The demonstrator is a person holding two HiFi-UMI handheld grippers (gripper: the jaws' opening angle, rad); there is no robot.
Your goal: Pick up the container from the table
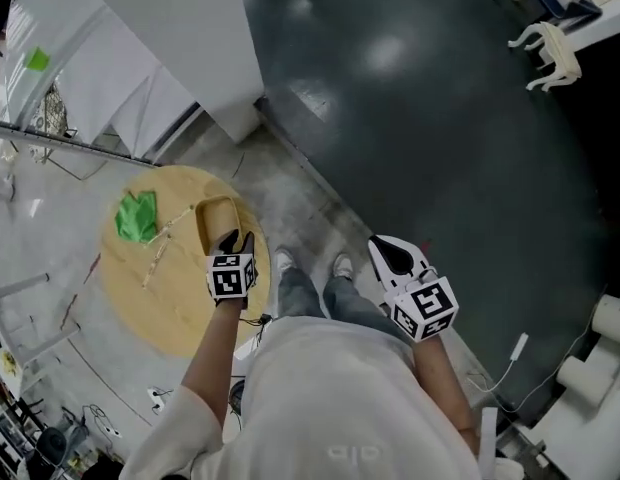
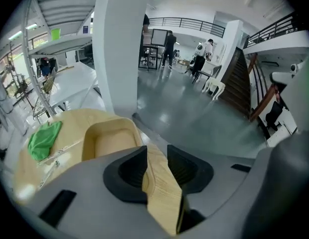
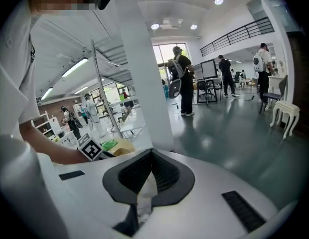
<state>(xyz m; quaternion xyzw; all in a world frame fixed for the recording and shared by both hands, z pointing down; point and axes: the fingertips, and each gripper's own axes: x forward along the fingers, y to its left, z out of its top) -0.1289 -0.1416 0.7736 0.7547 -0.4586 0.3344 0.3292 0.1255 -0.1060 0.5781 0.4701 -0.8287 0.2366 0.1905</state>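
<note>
A tan rectangular container [image 1: 216, 216] lies open side up on the round wooden table [image 1: 160, 313], near its right edge. My left gripper [image 1: 233, 241] is at the container's near right corner. In the left gripper view the container [image 2: 112, 139] fills the middle, and its right wall runs back between the jaws of the left gripper [image 2: 155, 151], which stand open around it. My right gripper [image 1: 394, 256] hangs over the dark floor, well right of the table. In its own view the right gripper [image 3: 149, 156] is shut, with a thin pale sliver between the pads that I cannot identify.
A green cloth [image 1: 137, 218] and thin sticks [image 1: 160, 246] lie on the table left of the container. A white pillar [image 1: 195, 38] rises behind the table. The person's legs and shoes [image 1: 310, 273] are between the grippers. People stand far across the hall [image 3: 182, 78].
</note>
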